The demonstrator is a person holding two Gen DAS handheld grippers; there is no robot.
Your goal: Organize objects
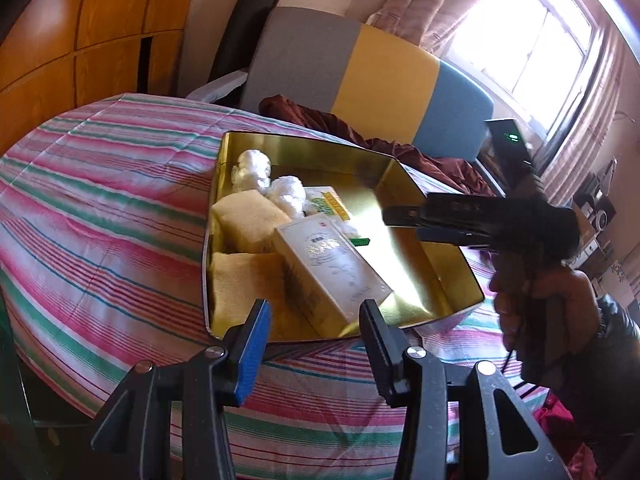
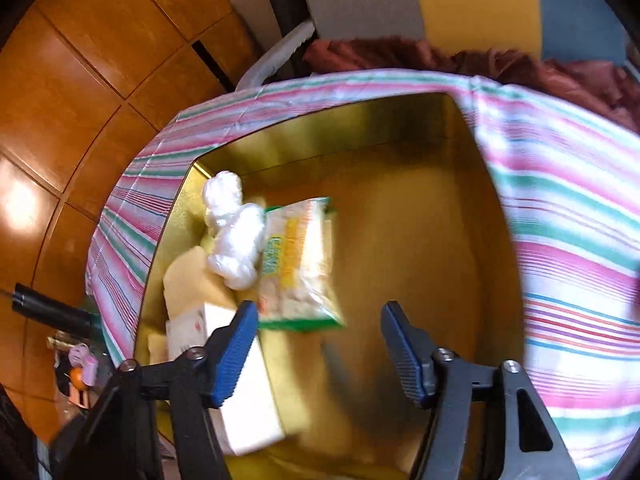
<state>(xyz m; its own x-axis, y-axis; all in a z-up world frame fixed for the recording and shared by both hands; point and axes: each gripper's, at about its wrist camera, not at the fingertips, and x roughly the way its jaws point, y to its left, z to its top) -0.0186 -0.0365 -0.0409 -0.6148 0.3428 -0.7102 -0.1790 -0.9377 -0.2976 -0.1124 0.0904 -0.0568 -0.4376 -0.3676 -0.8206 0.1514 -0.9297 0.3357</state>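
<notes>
Gold tin [image 1: 436, 280] on striped tabletop [image 1: 100, 220] holds sponges [image 1: 248, 220], white box [image 1: 332, 268], snack packet [image 2: 298, 268], plastic wads [image 2: 236, 236]. Both tongs wide, empty: right tongs [image 2: 320, 344] above tin, left tongs [image 1: 314, 344] at its near rim. Judged: placement step done; next, fetch another item.

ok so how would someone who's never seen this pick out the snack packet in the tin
Find the big gold tin on the striped bedcover. Its contents crowd one side, and the snack packet lies flat there, touching the crumpled white plastic. It is the only clear bag with green edges and yellow print; its neighbours are plain sponges and a white box.
</notes>
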